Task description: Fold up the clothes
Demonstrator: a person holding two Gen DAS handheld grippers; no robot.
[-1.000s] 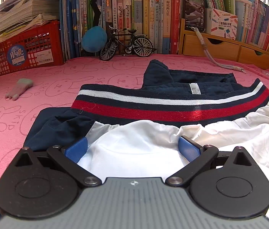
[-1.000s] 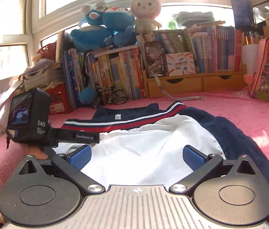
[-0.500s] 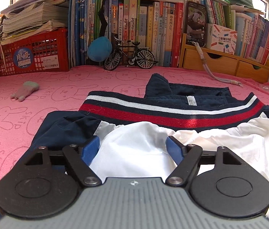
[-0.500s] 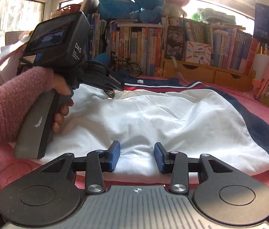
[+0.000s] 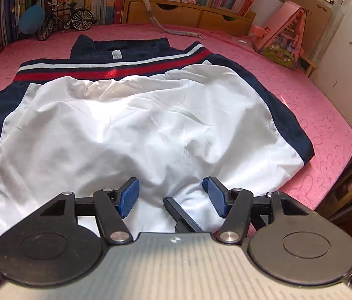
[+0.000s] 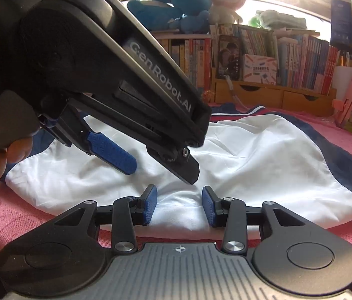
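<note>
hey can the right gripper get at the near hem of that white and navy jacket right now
Probably yes. The right gripper sits at the near hem of the white and navy jacket, white cloth bunched between its blue pads; its jaws have just been closing. The left gripper hovers close above but beside it.

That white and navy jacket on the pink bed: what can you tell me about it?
The jacket lies spread flat on the pink cover, its thin, shiny-looking white panel up and creased, with navy sides. At the far end run a red and a white stripe on navy, with a small white label. The near white hem is bunched into a ridge between the pads of the right gripper. The left gripper hangs over the same hem, pads apart; whether it touches is unclear.
</note>
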